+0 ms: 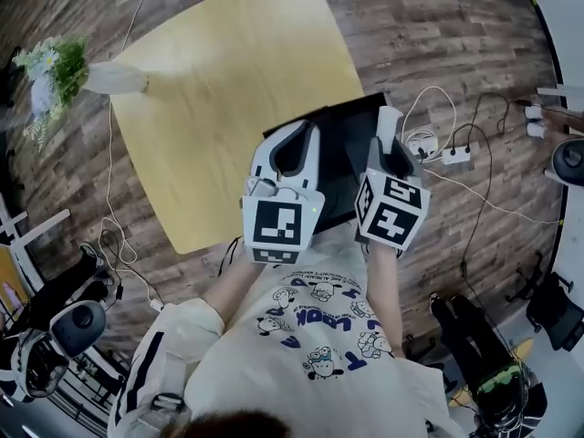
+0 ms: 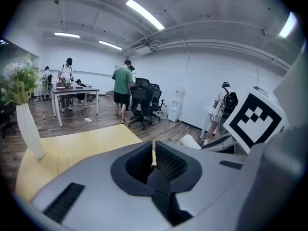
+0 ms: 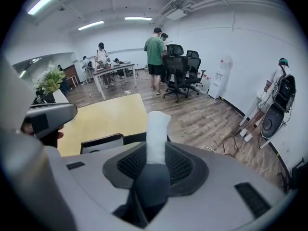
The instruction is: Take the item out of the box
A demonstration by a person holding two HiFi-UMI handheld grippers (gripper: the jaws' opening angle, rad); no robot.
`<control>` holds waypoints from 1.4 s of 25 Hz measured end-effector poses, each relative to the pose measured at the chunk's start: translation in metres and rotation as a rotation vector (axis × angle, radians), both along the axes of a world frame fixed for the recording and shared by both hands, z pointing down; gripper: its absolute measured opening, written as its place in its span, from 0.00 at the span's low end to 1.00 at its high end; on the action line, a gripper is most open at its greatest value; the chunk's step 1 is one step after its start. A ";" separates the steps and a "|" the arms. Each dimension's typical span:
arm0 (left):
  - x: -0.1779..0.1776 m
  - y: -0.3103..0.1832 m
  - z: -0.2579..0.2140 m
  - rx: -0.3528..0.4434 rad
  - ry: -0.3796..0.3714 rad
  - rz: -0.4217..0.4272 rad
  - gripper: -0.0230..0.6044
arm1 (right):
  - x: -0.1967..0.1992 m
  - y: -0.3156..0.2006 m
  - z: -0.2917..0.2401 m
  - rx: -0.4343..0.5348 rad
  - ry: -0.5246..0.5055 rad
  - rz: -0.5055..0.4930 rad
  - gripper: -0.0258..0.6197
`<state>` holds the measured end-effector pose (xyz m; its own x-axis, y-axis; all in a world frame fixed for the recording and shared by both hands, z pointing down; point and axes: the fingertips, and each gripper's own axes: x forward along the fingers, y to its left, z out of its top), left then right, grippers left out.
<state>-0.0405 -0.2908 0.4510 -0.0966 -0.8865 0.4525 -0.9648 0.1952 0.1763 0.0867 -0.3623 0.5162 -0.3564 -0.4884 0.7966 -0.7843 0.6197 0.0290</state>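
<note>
A black box (image 1: pixel 339 173) lies open near the front edge of the yellow table (image 1: pixel 228 71); its rim (image 3: pixel 102 142) shows below the right gripper. My right gripper (image 1: pixel 387 150) hovers over the box's right side, shut on a white, soft-looking oblong item (image 1: pixel 388 122) that sticks up out of the jaws. In the right gripper view the item (image 3: pixel 156 131) stands between the ribbed pads, which press on both its sides. My left gripper (image 1: pixel 306 133) is above the box's left side. Its jaws (image 2: pixel 153 152) are together, with only a thin slit and nothing between them.
A white vase of flowers (image 1: pixel 64 71) stands at the table's far left corner. A power strip (image 1: pixel 453 155) and cables lie on the wooden floor to the right. Several people, desks and office chairs (image 3: pixel 175 69) are far off in the room.
</note>
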 end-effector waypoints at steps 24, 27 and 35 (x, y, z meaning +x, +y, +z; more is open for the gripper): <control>0.033 0.003 -0.093 0.185 -0.128 -0.105 0.09 | 0.007 0.001 -0.112 0.218 -0.267 -0.106 0.25; 0.034 0.007 -0.101 0.202 -0.140 -0.112 0.09 | 0.007 0.005 -0.124 0.247 -0.298 -0.110 0.25; 0.043 0.014 -0.123 0.260 -0.177 -0.129 0.09 | 0.010 0.013 -0.149 0.330 -0.362 -0.125 0.25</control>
<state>0.0025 -0.2768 0.3278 -0.2723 -0.9453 0.1796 -0.9551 0.2881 0.0686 0.0969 -0.3489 0.3669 -0.6531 -0.6290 0.4217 -0.7005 0.7133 -0.0212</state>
